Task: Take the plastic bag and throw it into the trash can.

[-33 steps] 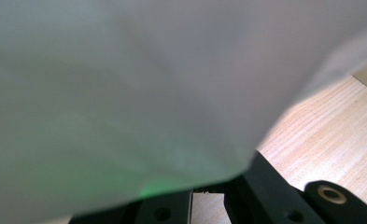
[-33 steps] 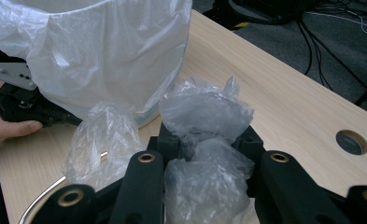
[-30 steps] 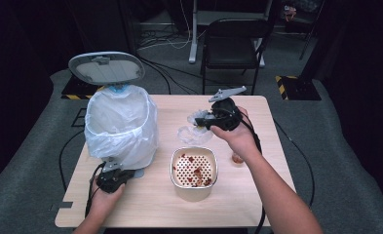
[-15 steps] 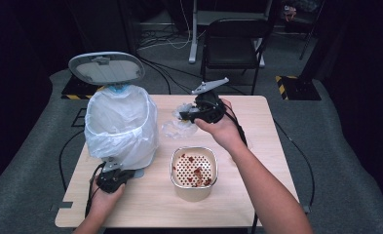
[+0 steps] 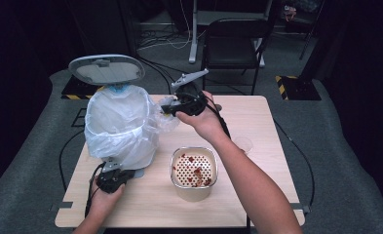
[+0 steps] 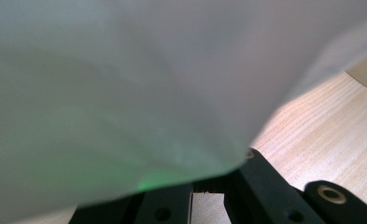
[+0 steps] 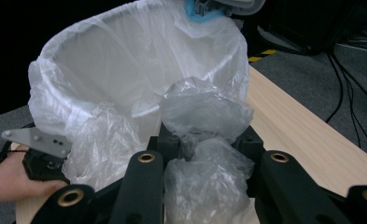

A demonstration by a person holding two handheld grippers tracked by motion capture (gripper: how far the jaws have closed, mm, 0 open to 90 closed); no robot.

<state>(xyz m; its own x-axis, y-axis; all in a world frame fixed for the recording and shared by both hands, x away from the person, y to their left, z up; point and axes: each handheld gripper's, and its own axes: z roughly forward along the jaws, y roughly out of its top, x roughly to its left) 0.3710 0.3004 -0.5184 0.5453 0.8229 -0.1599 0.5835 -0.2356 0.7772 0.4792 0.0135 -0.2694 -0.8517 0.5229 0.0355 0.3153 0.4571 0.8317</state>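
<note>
A bin lined with a white plastic bag (image 5: 118,124) stands at the table's left, its grey lid (image 5: 106,69) tipped up behind. My right gripper (image 5: 172,108) hovers at the bin's right rim, shut on a crumpled wad of clear plastic (image 5: 165,113). In the right gripper view the wad (image 7: 204,112) bulges out between the jaws of that gripper (image 7: 207,140), just before the open bag mouth (image 7: 125,60). My left gripper (image 5: 112,176) rests at the bin's foot, shut; its view shows the bag (image 6: 125,93) draped over the jaws of the gripper (image 6: 209,186), hiding their tips.
A cream bowl (image 5: 194,170) with a perforated insert and red scraps sits at the front middle of the wooden table (image 5: 257,117). A small clear cup (image 5: 242,144) lies right of my right forearm. A black chair (image 5: 233,34) stands behind the table.
My right gripper has carried the plastic wad leftward and slightly up, from the table's back middle to the bin's rim. The left gripper has stayed at the bin's foot.
</note>
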